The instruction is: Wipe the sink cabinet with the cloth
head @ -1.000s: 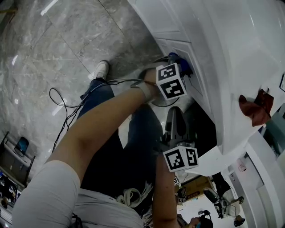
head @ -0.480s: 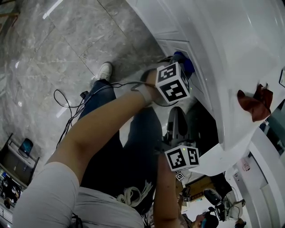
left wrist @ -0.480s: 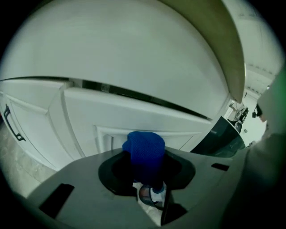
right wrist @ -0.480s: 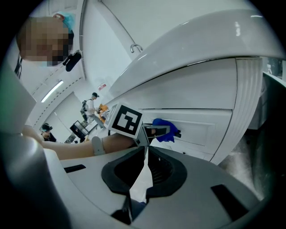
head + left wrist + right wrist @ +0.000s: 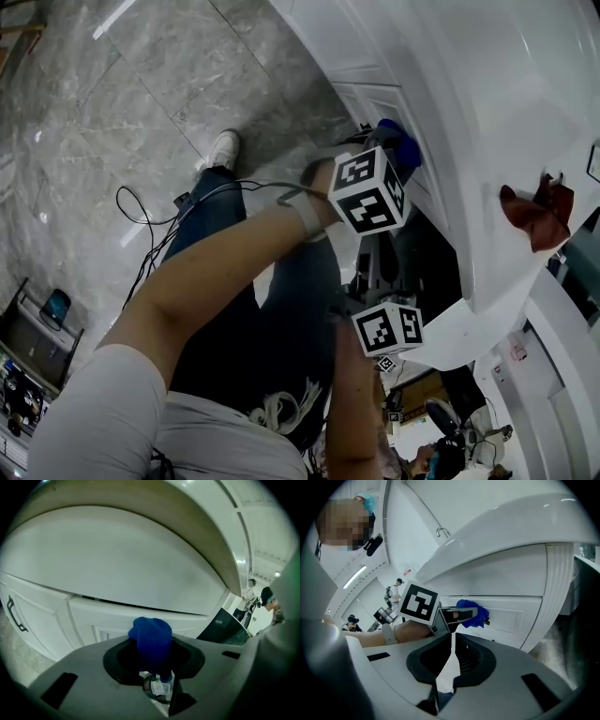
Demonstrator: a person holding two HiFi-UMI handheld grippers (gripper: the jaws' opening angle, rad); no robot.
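- The blue cloth [image 5: 151, 637] is bunched into a wad and pressed against the white panelled front of the sink cabinet [image 5: 84, 620], just below the curved underside of the basin [image 5: 117, 559].
- The left hand-held gripper [image 5: 392, 155] is clamped on the cloth; its jaws close on the lower part of the wad, and the rest sticks out past the tips towards the panel.
- The left forearm reaches across the person's body to the cabinet, with the marker cube just behind the cloth.
- The right hand-held gripper [image 5: 453, 638] has its jaws together with nothing between them. It hangs below the left one, apart from the cabinet and pointing towards it.
- A dark handle [image 5: 13, 613] sits on the cabinet door further left.
- A dark red rag [image 5: 534, 220] lies on the white sink top, well apart from the blue cloth.
- Below is grey marble floor [image 5: 122, 84], with a black cable [image 5: 141, 225] looping beside a white shoe [image 5: 217, 147].
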